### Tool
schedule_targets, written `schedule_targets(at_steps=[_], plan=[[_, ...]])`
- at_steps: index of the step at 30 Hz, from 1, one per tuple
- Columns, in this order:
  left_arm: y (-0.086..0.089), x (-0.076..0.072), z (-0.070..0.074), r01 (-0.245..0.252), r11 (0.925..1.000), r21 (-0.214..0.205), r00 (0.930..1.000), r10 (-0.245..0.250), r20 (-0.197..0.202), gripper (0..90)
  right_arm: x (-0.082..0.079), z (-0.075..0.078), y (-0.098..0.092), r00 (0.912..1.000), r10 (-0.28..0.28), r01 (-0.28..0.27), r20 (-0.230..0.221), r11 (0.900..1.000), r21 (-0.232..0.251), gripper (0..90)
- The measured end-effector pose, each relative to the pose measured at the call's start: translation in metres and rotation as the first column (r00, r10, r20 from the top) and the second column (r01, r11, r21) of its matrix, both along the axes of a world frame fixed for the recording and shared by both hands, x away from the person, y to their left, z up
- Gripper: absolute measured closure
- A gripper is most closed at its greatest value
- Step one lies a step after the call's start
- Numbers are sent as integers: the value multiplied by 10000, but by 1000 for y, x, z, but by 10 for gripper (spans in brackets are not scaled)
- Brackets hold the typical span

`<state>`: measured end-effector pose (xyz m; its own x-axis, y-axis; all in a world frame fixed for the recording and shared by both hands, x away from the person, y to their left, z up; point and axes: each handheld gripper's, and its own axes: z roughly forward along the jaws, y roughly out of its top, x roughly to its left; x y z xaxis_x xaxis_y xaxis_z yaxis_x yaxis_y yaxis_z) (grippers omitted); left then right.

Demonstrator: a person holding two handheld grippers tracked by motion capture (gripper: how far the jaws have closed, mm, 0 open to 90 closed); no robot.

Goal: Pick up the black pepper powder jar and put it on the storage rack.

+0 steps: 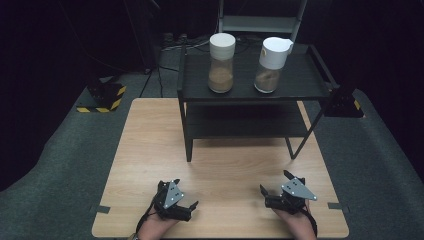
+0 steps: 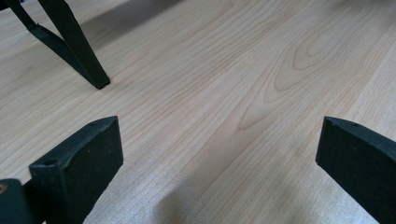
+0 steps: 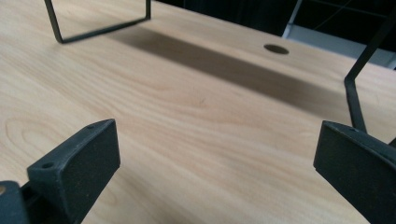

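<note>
While both hand-held black grippers, left gripper [image 1: 186, 206] and right gripper [image 1: 272, 184], rest on the pale wooden bench [image 1: 225, 155] with jaws wide and empty, two white-lidded glass jars [image 1: 221, 62] stand on the black metal shelf rack [image 1: 300, 82].

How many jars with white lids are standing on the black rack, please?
2. Both stand on the top shelf of the black rack: the left jar has a round flat lid, and the right jar has a lid with a spout. Nothing seems hidden.

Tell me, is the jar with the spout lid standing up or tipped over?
Standing up. The spout-lid jar sits upright on the rack's top shelf, white lid on top.
</note>
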<state>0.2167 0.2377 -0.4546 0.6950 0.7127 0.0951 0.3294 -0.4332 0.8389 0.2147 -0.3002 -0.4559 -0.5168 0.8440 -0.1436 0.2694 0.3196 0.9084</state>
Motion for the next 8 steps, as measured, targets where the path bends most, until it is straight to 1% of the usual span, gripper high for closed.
schedule_targets(at_steps=[3, 8], plan=[[0, 0, 0, 2, 10000, -16, 10000, -2, -4, 10, -1, -3, 0, 9999, -65, 64, -103, 9999, -125, 0], [1, 0, 0, 15, 10000, -29, 10000, -16, -14, 10, -4, -5, 3, 10000, -30, 32, 57, 9993, -365, 0]])
